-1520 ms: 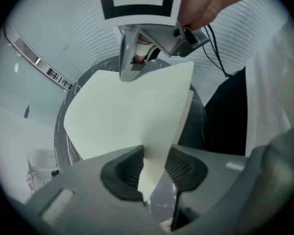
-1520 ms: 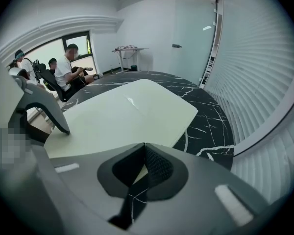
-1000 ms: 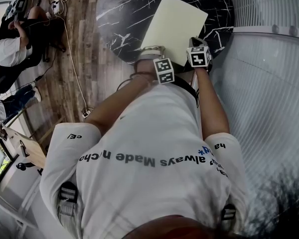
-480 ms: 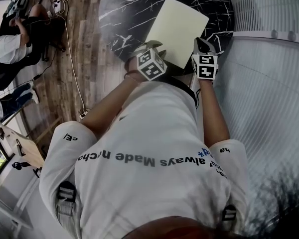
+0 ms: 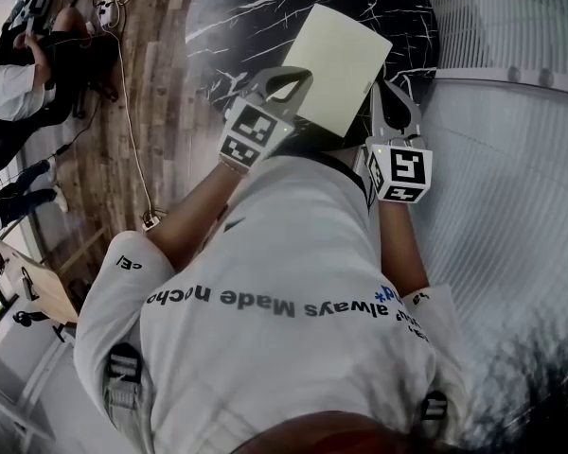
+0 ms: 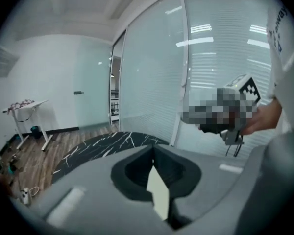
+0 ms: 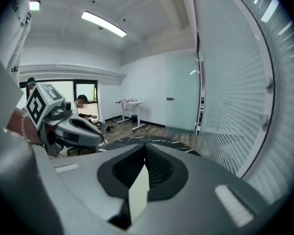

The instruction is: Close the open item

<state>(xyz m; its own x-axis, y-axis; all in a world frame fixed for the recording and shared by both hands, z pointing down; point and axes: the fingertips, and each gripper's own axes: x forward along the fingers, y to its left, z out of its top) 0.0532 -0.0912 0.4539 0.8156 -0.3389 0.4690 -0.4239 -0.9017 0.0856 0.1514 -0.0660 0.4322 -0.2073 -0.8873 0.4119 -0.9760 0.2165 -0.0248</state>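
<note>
A pale yellow folder (image 5: 341,60) lies flat and closed on the round black marble table (image 5: 256,17). Both grippers are raised above its near edge and touch nothing. The left gripper (image 5: 289,78) is over the folder's near left corner, its two jaws met at the tips with nothing between them. In its own view the left gripper (image 6: 153,148) points level across the room, over the table (image 6: 103,143). The right gripper (image 5: 386,93) hangs by the folder's near right corner. Seen from its own camera, the right gripper (image 7: 145,146) is also shut and empty.
Wooden floor (image 5: 161,93) lies left of the table, with a cable and power strip (image 5: 109,8) and seated people (image 5: 19,74) beyond. A glass wall with blinds (image 5: 511,159) runs close along the right. A wooden desk (image 5: 38,287) stands at lower left.
Both grippers have lifted off the folder's near edge and drawn back toward the person, the left one swinging out to the left. The folder has stayed in place.
</note>
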